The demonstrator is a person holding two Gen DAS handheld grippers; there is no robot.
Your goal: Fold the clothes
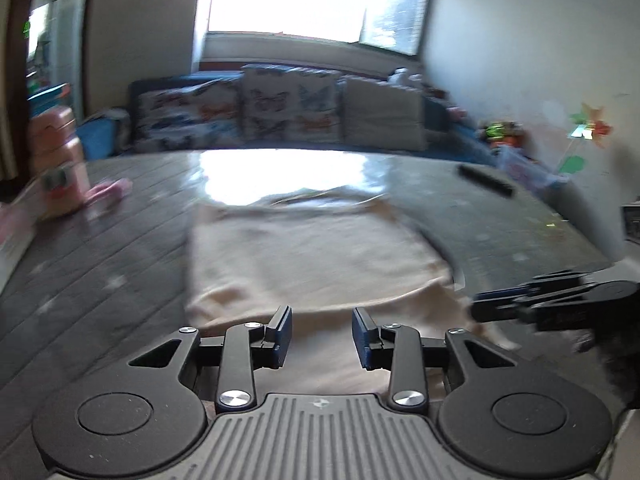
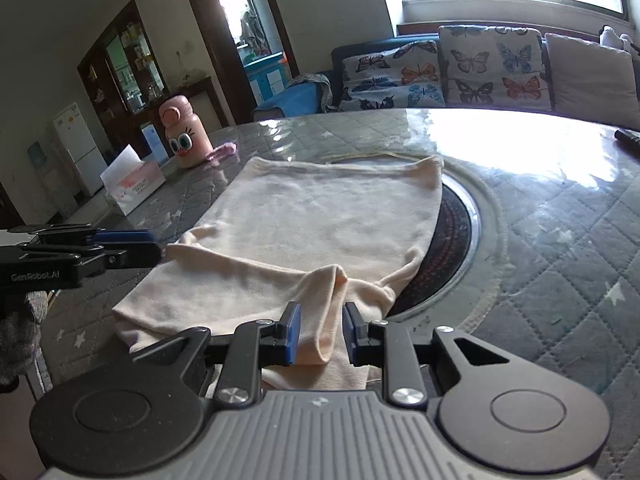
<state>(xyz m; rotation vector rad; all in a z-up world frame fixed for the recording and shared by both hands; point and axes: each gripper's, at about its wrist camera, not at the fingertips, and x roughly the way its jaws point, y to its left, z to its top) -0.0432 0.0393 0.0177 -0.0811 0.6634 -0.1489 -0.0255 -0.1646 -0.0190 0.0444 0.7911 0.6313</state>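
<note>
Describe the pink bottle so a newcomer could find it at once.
Start at the quilted grey table where the cream garment lies. Look to its far left edge, behind the tissue box. The pink bottle stands upright there, the only thing with a cartoon face of big eyes and a beak.

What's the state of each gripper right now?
Left gripper: open, holding nothing, over the near edge of the shirt.
Right gripper: open, a fold of the shirt between its fingers, not clamped.

You are wielding black grippers (image 1: 322, 338) with blue pads (image 2: 294, 332), silver screws, ribbed grey housing; one is bearing "GenRobot.AI" lettering.
</note>
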